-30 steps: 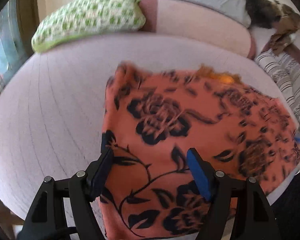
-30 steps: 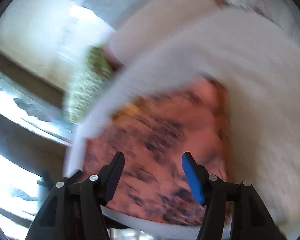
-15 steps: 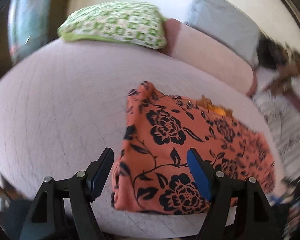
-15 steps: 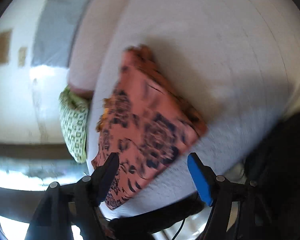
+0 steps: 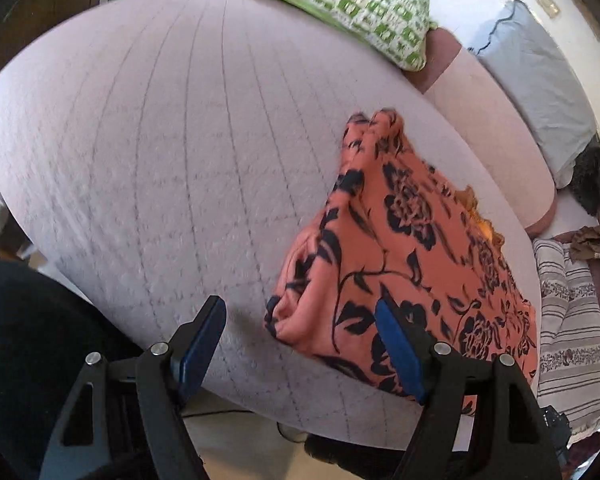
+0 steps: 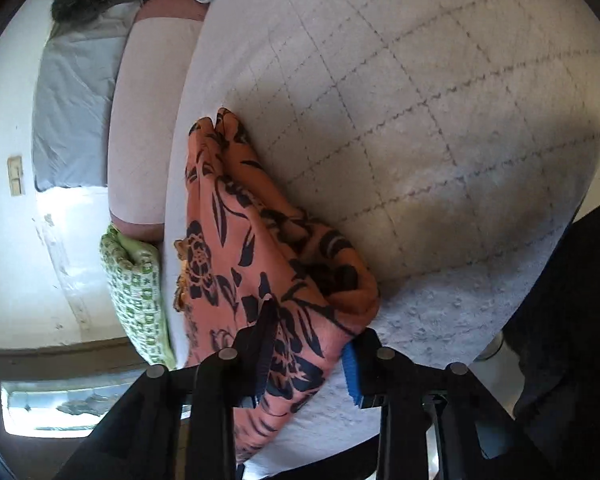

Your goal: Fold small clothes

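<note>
A folded orange garment with a black flower print point(image 5: 404, 264) lies on a pale quilted bed cover point(image 5: 160, 168), near its front edge. My left gripper point(image 5: 300, 340) is open and empty, just in front of the garment's near left corner. In the right wrist view the same garment point(image 6: 252, 248) runs up from the lower middle. My right gripper point(image 6: 308, 344) is open, its jaws either side of the garment's near end, not closed on it.
A green and white patterned pillow point(image 5: 340, 4) lies at the bed's far side. A pink bolster point(image 5: 496, 128) and a grey pillow point(image 5: 536, 80) lie behind the garment. A striped cloth point(image 5: 572, 320) is at the right. A dark cat point(image 5: 596, 180) rests far right.
Both grippers have swung round and drawn back toward the bed's front edge. The left one has shifted left off the garment. The right one has come down around the garment's near end.
</note>
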### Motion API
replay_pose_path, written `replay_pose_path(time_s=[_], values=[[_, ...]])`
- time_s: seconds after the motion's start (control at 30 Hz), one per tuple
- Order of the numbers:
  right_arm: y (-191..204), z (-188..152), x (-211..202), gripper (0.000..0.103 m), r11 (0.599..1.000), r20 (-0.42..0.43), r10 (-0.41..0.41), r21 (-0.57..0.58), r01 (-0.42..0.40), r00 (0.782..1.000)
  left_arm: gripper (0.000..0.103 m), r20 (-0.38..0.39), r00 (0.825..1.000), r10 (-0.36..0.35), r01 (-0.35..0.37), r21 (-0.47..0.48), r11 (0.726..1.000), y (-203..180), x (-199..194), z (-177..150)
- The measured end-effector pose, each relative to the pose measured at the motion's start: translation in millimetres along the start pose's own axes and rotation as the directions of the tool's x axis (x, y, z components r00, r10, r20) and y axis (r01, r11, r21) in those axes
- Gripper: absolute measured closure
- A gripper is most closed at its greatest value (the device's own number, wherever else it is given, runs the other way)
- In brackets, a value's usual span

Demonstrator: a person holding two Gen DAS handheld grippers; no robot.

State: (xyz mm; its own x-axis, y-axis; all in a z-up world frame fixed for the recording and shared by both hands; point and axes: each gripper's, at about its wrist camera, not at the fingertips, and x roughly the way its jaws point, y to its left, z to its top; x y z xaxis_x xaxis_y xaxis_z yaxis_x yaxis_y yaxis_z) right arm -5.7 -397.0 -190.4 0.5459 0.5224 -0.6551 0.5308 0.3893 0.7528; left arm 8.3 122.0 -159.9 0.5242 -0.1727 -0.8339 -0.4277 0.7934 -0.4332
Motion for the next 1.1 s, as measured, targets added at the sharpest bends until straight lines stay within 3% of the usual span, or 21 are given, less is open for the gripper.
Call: replay_pose_path(time_s=[0.03, 0.07, 0.1, 0.27, 0.3, 0.33, 0.37, 0.4, 0.43, 0.5, 0.57, 0.63, 0.7, 0.8, 0.87, 0.9, 0.93, 0.97, 1.0, 1.07, 1.1], values=[[3, 0, 0, 0.072, 1.000, 0.004, -0.009, -0.020, 0.009, 1.000, 0.027, -0.012, 1.000, -0.014, 0.014, -0.006, 1.000, 2, 4, 0], [8, -1, -1, 0.078, 0.999, 0.008, -0.016, -0.044, 0.016, 1.000, 0.051, -0.013, 1.000, -0.022, 0.022, 0.002, 1.000, 3, 6, 0], [15, -1, -5, 0.090, 0.997, 0.013, -0.019, -0.076, 0.020, 1.000, 0.089, -0.012, 1.000, 0.000, 0.001, 0.046, 0.999, -1, 6, 0], [57, -23, -31, 0.094, 0.938, 0.084, -0.092, -0.327, 0.115, 0.992, 0.089, 0.064, 0.998, 0.013, -0.021, 0.123, 0.992, -9, -13, 1], [51, -25, -29, 0.094, 0.929, 0.070, -0.140, -0.335, 0.155, 0.988, 0.088, 0.054, 0.998, 0.035, -0.041, 0.123, 0.992, -7, -9, 0], [33, -25, -14, 0.092, 0.915, 0.018, -0.250, -0.324, 0.242, 0.968, 0.086, 0.024, 0.998, 0.055, -0.058, 0.111, 0.992, -3, -2, 1], [20, -25, -5, 0.087, 0.911, -0.033, -0.305, -0.300, 0.281, 0.952, 0.077, -0.022, 0.998, 0.065, -0.062, 0.094, 0.994, 1, 8, 2], [14, -25, -9, 0.085, 0.927, -0.030, -0.268, -0.280, 0.249, 0.963, 0.076, -0.026, 0.998, 0.051, -0.049, 0.074, 0.996, 4, 9, 3], [20, -26, -14, 0.078, 0.916, -0.015, -0.281, -0.301, 0.264, 0.960, 0.070, -0.011, 0.999, 0.052, -0.051, 0.073, 0.996, 4, 5, 5], [39, -28, -26, 0.023, 0.889, 0.040, -0.303, -0.348, 0.298, 0.952, 0.052, 0.062, 0.996, 0.064, -0.069, 0.075, 0.995, 0, -12, 11], [61, -28, -47, 0.022, 0.866, 0.139, -0.282, -0.389, 0.314, 0.949, 0.046, 0.141, 0.988, 0.068, -0.079, 0.075, 0.994, -5, -30, 19], [78, -24, -56, 0.022, 0.853, 0.182, -0.259, -0.418, 0.313, 0.949, 0.044, 0.195, 0.979, 0.067, -0.084, 0.080, 0.993, -11, -40, 24], [98, -16, -57, 0.022, 0.861, 0.170, -0.159, -0.458, 0.221, 0.973, 0.043, 0.215, 0.976, 0.032, -0.057, 0.110, 0.992, -19, -43, 30], [133, -9, -33, 0.022, 0.832, 0.052, -0.034, -0.552, 0.057, 0.998, 0.043, 0.202, 0.979, -0.017, -0.024, 0.198, 0.980, -44, -33, 34], [149, -5, 1, 0.022, 0.817, -0.109, 0.038, -0.569, -0.094, 0.993, 0.040, 0.182, 0.982, -0.049, -0.001, 0.261, 0.965, -64, -18, 36], [149, -7, 14, 0.022, 0.807, -0.161, 0.043, -0.577, -0.129, 0.986, 0.035, 0.177, 0.983, -0.054, 0.003, 0.282, 0.960, -69, -14, 34], [147, -4, 31, 0.022, 0.795, -0.181, 0.014, -0.594, -0.121, 0.983, 0.031, 0.167, 0.984, -0.056, 0.000, 0.317, 0.949, -77, -4, 33], [136, 2, 46, 0.022, 0.799, -0.123, -0.096, -0.602, 0.003, 0.988, 0.027, 0.145, 0.988, -0.047, -0.007, 0.353, 0.936, -84, 11, 32], [123, 13, 58, 0.035, 0.810, -0.068, -0.197, -0.573, 0.123, 0.978, 0.027, 0.121, 0.992, -0.020, -0.026, 0.368, 0.929, -85, 17, 27], [101, 28, 45, 0.048, 0.899, -0.050, -0.117, -0.429, 0.084, 0.992, 0.028, 0.059, 0.996, 0.062, -0.081, 0.400, 0.913, -88, 39, 24], [102, 29, 36, 0.042, 0.906, -0.043, -0.097, -0.418, 0.070, 0.994, 0.027, 0.084, 0.994, 0.066, -0.096, 0.424, 0.901, -90, 37, 23]])
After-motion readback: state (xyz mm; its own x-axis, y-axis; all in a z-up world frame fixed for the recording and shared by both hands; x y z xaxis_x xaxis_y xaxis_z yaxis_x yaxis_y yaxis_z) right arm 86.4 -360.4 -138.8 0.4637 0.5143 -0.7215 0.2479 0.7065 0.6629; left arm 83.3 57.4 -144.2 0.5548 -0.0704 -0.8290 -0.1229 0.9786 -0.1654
